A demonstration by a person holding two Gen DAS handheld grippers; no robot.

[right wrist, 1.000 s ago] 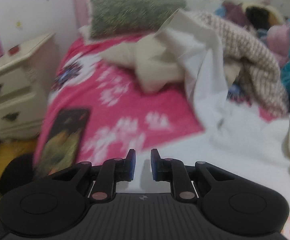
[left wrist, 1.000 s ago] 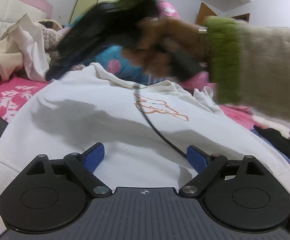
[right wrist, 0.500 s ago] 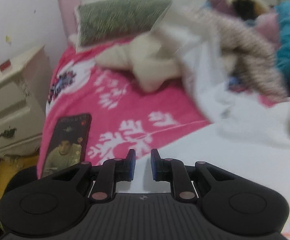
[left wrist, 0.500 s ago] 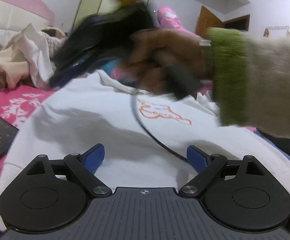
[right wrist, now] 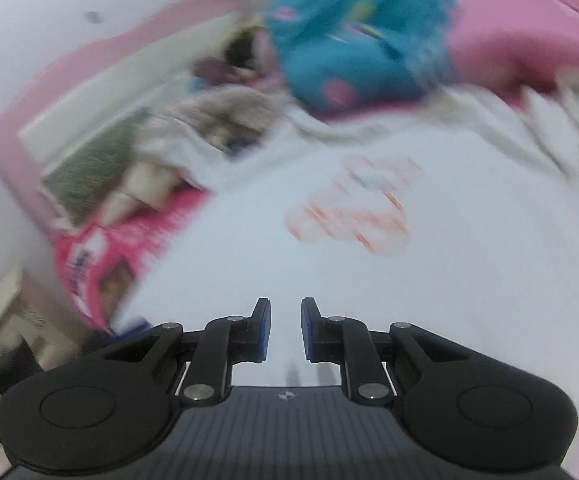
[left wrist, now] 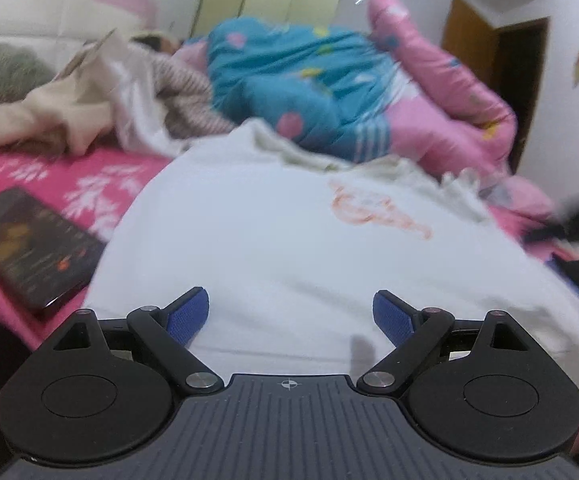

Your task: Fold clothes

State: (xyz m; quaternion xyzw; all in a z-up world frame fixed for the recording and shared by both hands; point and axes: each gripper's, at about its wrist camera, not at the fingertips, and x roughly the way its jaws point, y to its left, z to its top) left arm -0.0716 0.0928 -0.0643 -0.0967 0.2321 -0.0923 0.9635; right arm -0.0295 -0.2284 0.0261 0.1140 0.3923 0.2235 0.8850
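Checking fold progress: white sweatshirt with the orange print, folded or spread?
Spread: the white sweatshirt with orange print lies flat, print up, no fold visible.

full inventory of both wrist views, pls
sweatshirt: 1, white with orange print, spread on the bed under both claws
bedsheet: 1, pink with white pattern, under the sweatshirt
phone: 1, dark, on the sheet left of the sweatshirt
clothes pile: cream, white and knit pieces, far left by the headboard
quilt: 1, blue and pink, bunched behind the sweatshirt
left claw: 1, black with blue pads, wide open, empty
right claw: 1, narrow gap, nothing between the pads
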